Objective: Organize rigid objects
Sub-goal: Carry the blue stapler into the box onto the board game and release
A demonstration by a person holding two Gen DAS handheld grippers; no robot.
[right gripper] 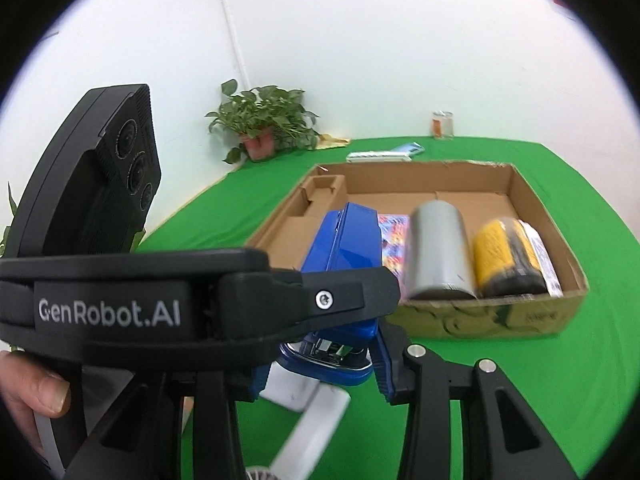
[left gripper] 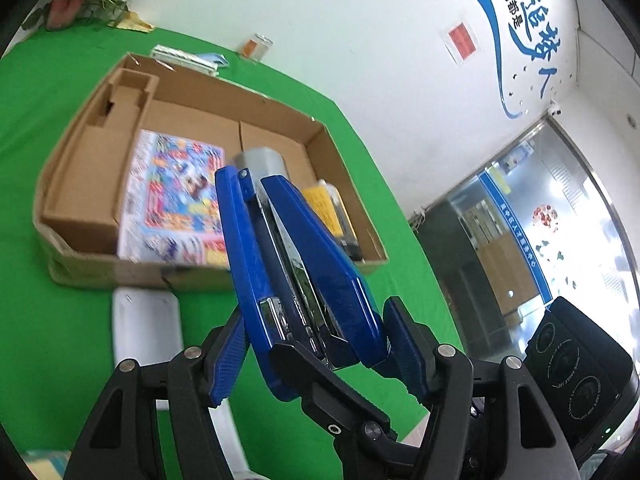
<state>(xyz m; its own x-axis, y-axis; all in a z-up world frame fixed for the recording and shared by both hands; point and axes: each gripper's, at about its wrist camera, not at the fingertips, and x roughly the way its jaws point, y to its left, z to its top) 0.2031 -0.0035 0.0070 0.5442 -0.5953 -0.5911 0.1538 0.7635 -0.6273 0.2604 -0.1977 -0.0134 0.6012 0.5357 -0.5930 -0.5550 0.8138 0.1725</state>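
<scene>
Spreading green under everything, the surface [right gripper: 540,380] carries a cardboard box [right gripper: 472,320] already holding a colourful booklet [left gripper: 176,196], grey cylinder [right gripper: 440,252] and yellow roll [right gripper: 502,258]. The left tongs [left gripper: 316,364] clamp a blue stapler [left gripper: 280,264] short of the box; the right tongs [right gripper: 320,376] look open, empty. A white item [left gripper: 146,324] remains outside.

One cardboard box [right gripper: 496,316], one blue stapler [left gripper: 296,264], one grey cylinder [right gripper: 440,252], one yellow roll [right gripper: 508,260], one colourful booklet [left gripper: 176,196].
</scene>
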